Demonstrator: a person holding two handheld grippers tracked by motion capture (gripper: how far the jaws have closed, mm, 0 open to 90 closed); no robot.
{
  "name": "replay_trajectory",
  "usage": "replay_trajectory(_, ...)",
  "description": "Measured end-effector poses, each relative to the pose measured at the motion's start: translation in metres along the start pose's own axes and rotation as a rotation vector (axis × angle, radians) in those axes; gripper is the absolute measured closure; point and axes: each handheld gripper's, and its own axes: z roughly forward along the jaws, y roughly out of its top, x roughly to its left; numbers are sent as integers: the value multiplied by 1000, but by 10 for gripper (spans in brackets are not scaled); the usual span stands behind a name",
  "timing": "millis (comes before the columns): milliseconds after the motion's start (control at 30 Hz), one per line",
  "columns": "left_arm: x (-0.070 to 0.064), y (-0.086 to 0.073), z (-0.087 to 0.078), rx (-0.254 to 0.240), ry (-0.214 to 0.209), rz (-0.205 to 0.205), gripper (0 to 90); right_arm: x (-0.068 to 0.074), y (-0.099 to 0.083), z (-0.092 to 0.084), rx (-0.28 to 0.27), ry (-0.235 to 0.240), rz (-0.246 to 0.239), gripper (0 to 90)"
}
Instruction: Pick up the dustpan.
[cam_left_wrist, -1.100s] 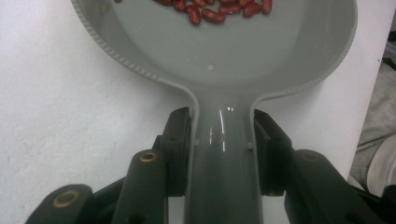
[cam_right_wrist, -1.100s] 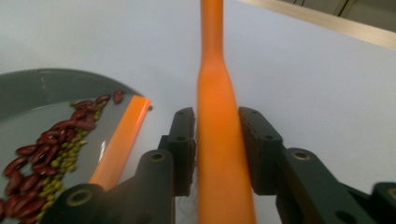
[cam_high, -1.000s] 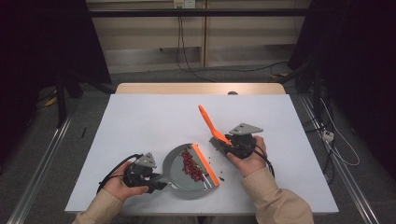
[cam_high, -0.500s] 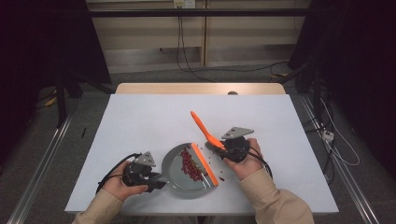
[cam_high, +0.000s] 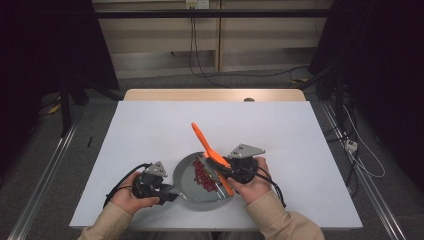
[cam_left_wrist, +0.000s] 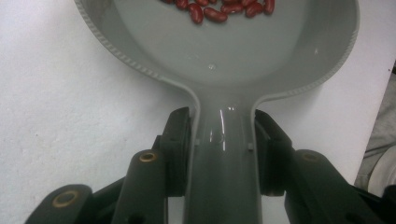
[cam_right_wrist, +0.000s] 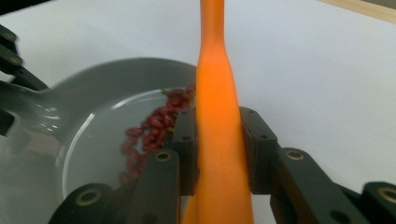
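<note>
Orange spatula (cam_high: 207, 147) and right hand-held gripper (cam_high: 223, 170), now leftward over pan (cam_high: 184, 184).

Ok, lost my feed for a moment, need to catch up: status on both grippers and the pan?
Left gripper shut on pan handle. Right gripper shut on orange spatula, blade over the pan. Red beans in pan. Nothing in the way.

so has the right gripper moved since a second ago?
Yes. The right gripper, shut on the orange spatula, has shifted left across the table to over the grey pan.
</note>
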Motion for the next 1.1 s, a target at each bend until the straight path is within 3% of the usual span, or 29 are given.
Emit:
replay_trajectory(67, 0, 0, 0, -5, 0, -6, 623, 1, 4, 1, -23, 28, 21, 715)
replay_trajectory(200, 1, -2, -2, -6, -4, -7, 623, -9, 12, 3, -59, 17, 23, 714)
replay_trajectory(367, 4, -6, -5, 5, -8, -2, 623, -37, 16, 12, -61, -77, 18, 714)
replay_trajectory(533, 5, -6, -6, 9, -14, -4, 622, -51, 12, 27, -34, -160, -59, 714)
replay_trajectory(600, 5, -6, -6, 10, -15, -7, 623, -47, 10, 30, -37, -132, -47, 715)
replay_trajectory(733, 6, -5, -5, 7, -13, -12, 623, -26, 9, 28, -6, -99, -104, 714)
replay_trajectory(800, 5, -5, -5, 10, -11, -9, 623, -19, 7, 25, -21, -45, -56, 714)
replay_trajectory(967, 5, -5, -4, 6, -13, -4, 624, 2, 6, 20, -59, 2, -69, 714)
replay_trajectory(1033, 5, -5, -4, 15, -14, 7, 625, 6, 8, 18, -74, 48, -27, 715)
replay_trajectory(1100, 3, -5, -4, 10, -19, 3, 626, 8, 10, 16, -83, 32, -55, 714)
